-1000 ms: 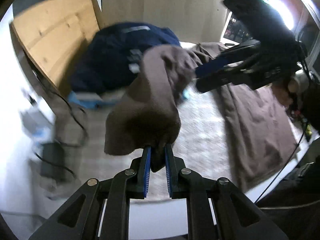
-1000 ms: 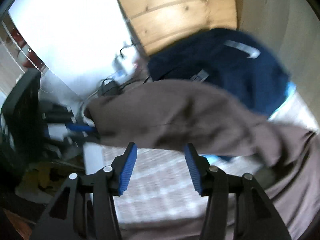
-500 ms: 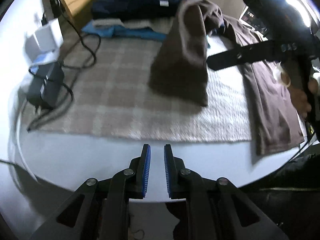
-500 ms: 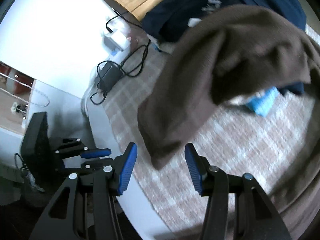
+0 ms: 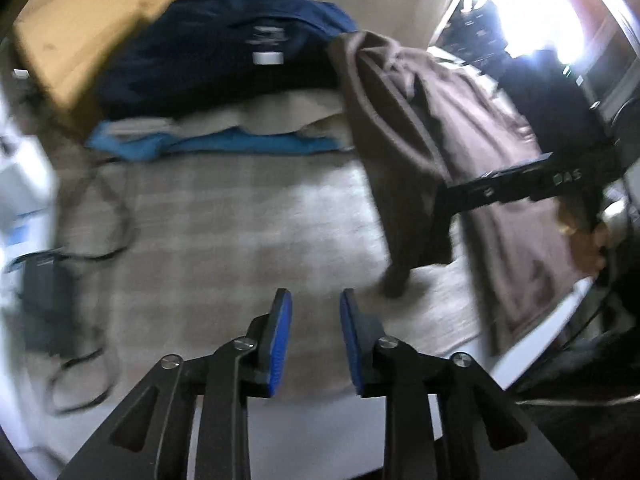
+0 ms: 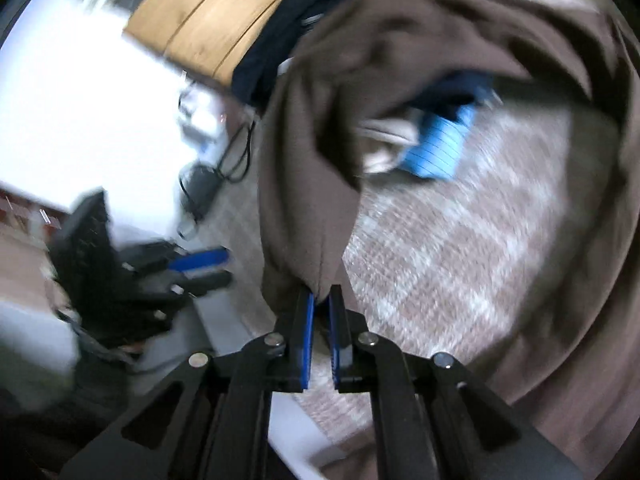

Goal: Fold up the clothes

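One floppy brown knit garment [image 6: 420,60] droops over the plaid blanket [image 6: 460,248], its hem pinched in the just-closed right gripper [image 6: 319,300], left gripper [image 5: 315,312] just opened, empty; I'd grab corners

We read only one text: white letters "DAS" on black body of right gripper [image 5: 444,204], in left wrist view. White label [image 5: 268,57] on navy garment [image 5: 216,48] is too blurred, we cannot read it.
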The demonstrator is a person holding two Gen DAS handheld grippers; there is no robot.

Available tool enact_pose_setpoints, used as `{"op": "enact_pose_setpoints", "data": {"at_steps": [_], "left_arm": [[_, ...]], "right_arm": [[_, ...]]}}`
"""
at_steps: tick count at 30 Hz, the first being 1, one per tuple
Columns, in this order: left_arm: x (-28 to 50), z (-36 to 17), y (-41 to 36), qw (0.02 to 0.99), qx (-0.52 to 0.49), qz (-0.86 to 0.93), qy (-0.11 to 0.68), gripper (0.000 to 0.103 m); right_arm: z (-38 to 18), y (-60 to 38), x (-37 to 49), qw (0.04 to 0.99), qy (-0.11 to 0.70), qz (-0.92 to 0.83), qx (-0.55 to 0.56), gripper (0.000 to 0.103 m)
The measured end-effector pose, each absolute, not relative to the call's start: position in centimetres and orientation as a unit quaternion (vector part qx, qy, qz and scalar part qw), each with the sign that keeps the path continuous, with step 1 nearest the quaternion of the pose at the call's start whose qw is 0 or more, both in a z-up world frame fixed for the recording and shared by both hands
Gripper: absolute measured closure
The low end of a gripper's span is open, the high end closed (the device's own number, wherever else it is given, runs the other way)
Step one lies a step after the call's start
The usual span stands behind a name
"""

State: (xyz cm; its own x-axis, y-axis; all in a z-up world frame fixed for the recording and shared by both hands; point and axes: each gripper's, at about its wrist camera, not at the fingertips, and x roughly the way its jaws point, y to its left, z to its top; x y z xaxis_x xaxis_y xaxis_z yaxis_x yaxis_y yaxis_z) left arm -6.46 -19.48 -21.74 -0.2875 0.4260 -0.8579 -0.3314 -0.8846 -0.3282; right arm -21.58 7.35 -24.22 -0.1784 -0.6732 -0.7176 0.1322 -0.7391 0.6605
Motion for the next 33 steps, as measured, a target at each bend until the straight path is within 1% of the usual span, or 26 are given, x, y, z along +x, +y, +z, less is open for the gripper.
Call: {"op": "enact_pose_setpoints", "data": {"at_steps": [5, 6, 8, 9, 11, 13, 17, 20, 23, 25, 26, 27, 28, 29, 30, 31, 33], "left_arm": [[-8.4, -22.4, -17.0, 0.286, -0.544, 0.786, -0.064, 0.073], [-8.6, -22.2, -16.5, 0.297, -0.540, 0.785, -0.070, 0.076], [-8.4, -21.6, -15.4, 0.312, -0.533, 0.783, -0.074, 0.099], [-8.2, -21.0, -14.9, 0.318, -0.531, 0.783, -0.068, 0.103], [-7.4, -18.8, -14.1, 0.324, -0.514, 0.794, -0.034, 0.103], [-6.6, -16.2, -15.1, 0.314, -0.502, 0.806, -0.019, 0.103], [-5.4, -10.7, -18.8, 0.290, -0.475, 0.831, -0.021, 0.103], [-6.0, -8.9, -20.0, 0.268, -0.471, 0.840, -0.018, 0.103], [-5.8, -10.0, -20.0, 0.259, -0.494, 0.830, -0.007, 0.103], [-5.5, -12.0, -19.4, 0.254, -0.518, 0.817, 0.007, 0.103], [-5.4, -13.0, -18.9, 0.255, -0.529, 0.810, 0.011, 0.103], [-5.3, -13.8, -18.6, 0.257, -0.535, 0.804, 0.013, 0.103], [-5.0, -14.6, -18.2, 0.261, -0.542, 0.799, 0.015, 0.103], [-4.7, -15.6, -17.5, 0.266, -0.549, 0.792, 0.017, 0.103], [-4.4, -16.6, -16.8, 0.271, -0.557, 0.785, 0.020, 0.103], [-4.2, -17.4, -16.3, 0.275, -0.563, 0.779, 0.020, 0.100], [-3.8, -18.7, -15.4, 0.281, -0.573, 0.769, 0.016, 0.095]], "right_arm": [[-23.7, 8.1, -21.3, 0.294, -0.269, -0.722, 0.566, 0.096], [-23.5, 8.0, -21.3, 0.297, -0.267, -0.722, 0.565, 0.096], [-23.2, 7.5, -21.3, 0.288, -0.251, -0.731, 0.565, 0.096], [-23.0, 7.3, -21.3, 0.285, -0.246, -0.735, 0.564, 0.096], [-22.3, 7.2, -21.1, 0.282, -0.239, -0.743, 0.557, 0.096], [-20.8, 7.2, -20.7, 0.285, -0.235, -0.755, 0.542, 0.096], [-16.5, 7.4, -19.4, 0.320, -0.257, -0.766, 0.494, 0.096], [-14.6, 7.3, -18.5, 0.349, -0.279, -0.759, 0.474, 0.096], [-14.1, 7.6, -17.1, 0.370, -0.294, -0.746, 0.469, 0.096], [-15.8, 7.9, -16.6, 0.381, -0.318, -0.721, 0.484, 0.096], [-17.9, 7.9, -16.3, 0.372, -0.322, -0.705, 0.511, 0.096], [-19.7, 7.5, -16.2, 0.350, -0.308, -0.698, 0.544, 0.095], [-21.6, 7.0, -16.0, 0.319, -0.277, -0.694, 0.583, 0.093], [-24.0, 6.7, -15.7, 0.280, -0.228, -0.687, 0.630, 0.093], [-25.4, 6.7, -15.5, 0.258, -0.203, -0.679, 0.656, 0.093], [-26.2, 7.0, -15.2, 0.245, -0.193, -0.671, 0.672, 0.093], [-25.7, 8.1, -15.2, 0.239, -0.201, -0.680, 0.664, 0.093]]}}
